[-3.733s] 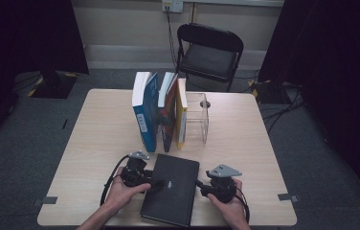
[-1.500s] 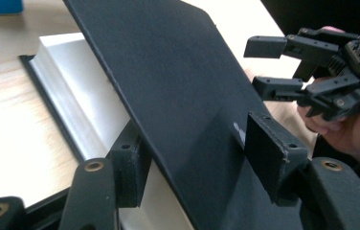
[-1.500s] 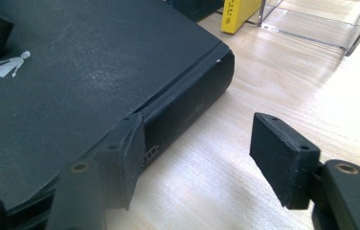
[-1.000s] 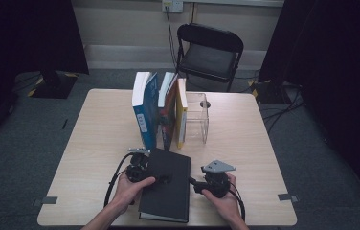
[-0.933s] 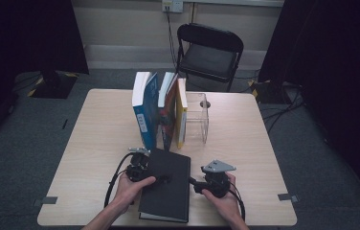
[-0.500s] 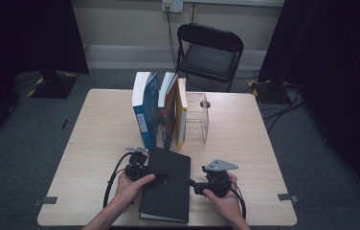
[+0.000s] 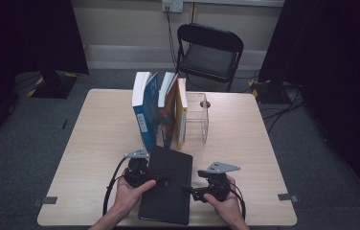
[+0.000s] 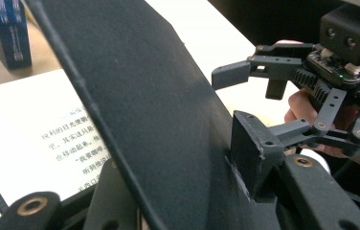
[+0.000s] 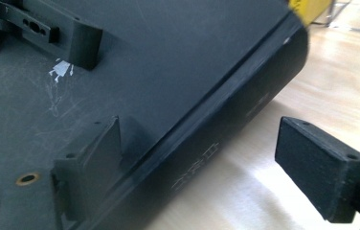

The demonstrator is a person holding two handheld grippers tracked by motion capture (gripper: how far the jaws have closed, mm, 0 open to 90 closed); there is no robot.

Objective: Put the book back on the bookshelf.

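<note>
My left tool point(image 7: 161, 178) is clamped on the front cover of the thick black hardcover book point(image 7: 168, 191): in the left gripper view one pad point(image 8: 252, 148) sits on top of the cover, the other jaw is under it, and a printed page point(image 8: 34, 139) shows beneath. Its jaws have just been closing, and the cover is tipped up at that edge compared with a second ago, when the book lay flat. So I'd say I'm starting to open it.

The book lies at the near edge of the light wooden desk point(image 7: 96, 143), just in front of the row of upright books point(image 7: 161, 112) and the clear plastic bookend point(image 7: 198, 120).

Over on the right, my right tool point(image 7: 187, 189) has just been opening. Its jaws now stand apart, one above the cover, the other off to the side over the desk, with the spine between them and nothing pressed. Looks like it's let go.

Hard to tell: the spine lettering point(image 9: 195, 167) is too faint to read, and my hands are cut off at the bottom of the high view.
</note>
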